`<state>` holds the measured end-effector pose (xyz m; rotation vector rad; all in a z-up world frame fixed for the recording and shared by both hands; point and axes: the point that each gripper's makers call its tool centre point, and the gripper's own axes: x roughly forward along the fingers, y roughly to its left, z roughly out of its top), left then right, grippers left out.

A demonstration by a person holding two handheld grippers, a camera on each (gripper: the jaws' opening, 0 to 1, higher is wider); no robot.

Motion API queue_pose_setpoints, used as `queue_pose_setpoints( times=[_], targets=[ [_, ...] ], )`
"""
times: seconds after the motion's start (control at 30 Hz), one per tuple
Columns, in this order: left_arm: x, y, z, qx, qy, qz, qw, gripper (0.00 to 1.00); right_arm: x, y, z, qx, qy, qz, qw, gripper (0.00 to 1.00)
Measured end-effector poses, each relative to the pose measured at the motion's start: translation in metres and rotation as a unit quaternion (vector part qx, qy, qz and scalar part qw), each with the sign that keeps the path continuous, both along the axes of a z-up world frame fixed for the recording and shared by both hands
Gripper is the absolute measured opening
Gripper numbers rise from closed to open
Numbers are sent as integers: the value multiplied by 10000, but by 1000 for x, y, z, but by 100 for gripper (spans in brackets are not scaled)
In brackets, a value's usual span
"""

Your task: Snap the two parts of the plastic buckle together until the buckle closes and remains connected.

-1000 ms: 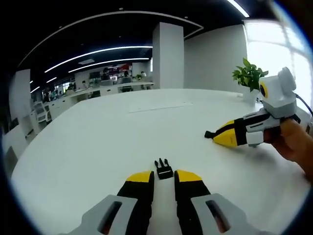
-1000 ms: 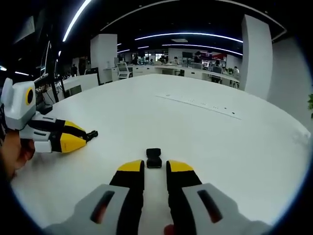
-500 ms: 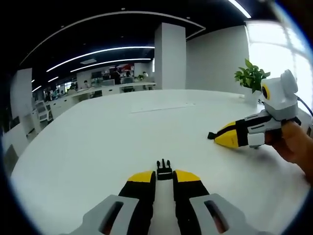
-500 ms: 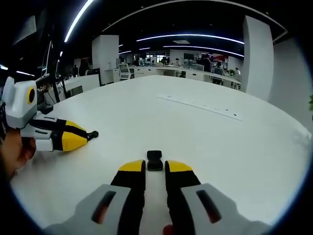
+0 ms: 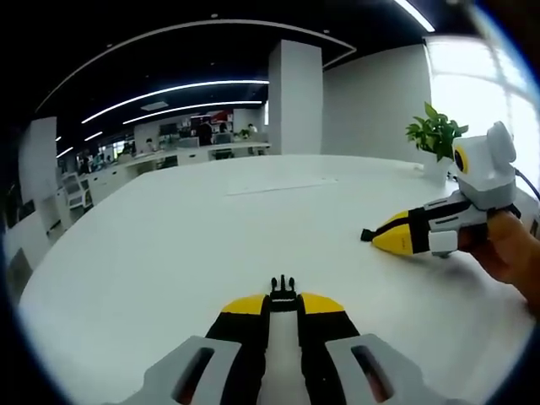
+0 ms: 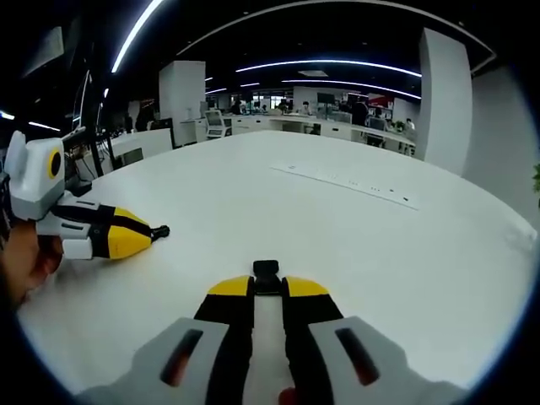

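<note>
Jaws of the left gripper [image 5: 283,305], yellow-tipped and black, stand nearly together with the small black pronged male half of the plastic buckle [image 5: 283,291] between their tips, its prongs poking out beyond them over the white bench [image 5: 169,245]; whether they already pinch it or merely flank it I cannot tell; in the right gripper view the right gripper [image 6: 267,288] likewise has its jaws drawn close about the small black boxy socket half of the buckle [image 6: 267,274], which sits at the tips and juts forward, and here too contact is unclear; the two halves lie well apart, each at its own gripper; both pieces look light, stiff and smooth, likely to skid or twist on the slick bench, so the hold belongs on the flat side walls, leaving prongs and socket mouth free for mating.
</note>
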<state>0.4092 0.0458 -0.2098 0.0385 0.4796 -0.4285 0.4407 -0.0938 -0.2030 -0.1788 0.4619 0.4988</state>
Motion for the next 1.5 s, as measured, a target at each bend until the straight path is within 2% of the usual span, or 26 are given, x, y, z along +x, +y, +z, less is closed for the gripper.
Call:
queue_pose_setpoints(
  times=[0.53,0.7,1.0,1.1,1.23,1.5],
  targets=[
    [6,-4,1,-104,16,-78,9999,12,5,-2,-2,6,2,29,10000,13],
    [8,-8,10,-90,-138,-138,9998,12,1,-5,4,28,-48,28,10000,13],
    [1,-13,15,-59,-183,-245,9995,12,-17,-12,11,-52,-86,32,9999,13],
    [-7,-14,16,-102,-184,-343,9992,12,-26,-16,16,-33,-100,47,9999,13],
    [-20,-20,21,-99,-288,-640,9975,12,-49,-17,22,-38,-146,111,9998,13],
    [-44,-35,26,-229,-333,-1306,9906,12,-77,-27,29,-61,-250,347,9991,13]
  ],
)
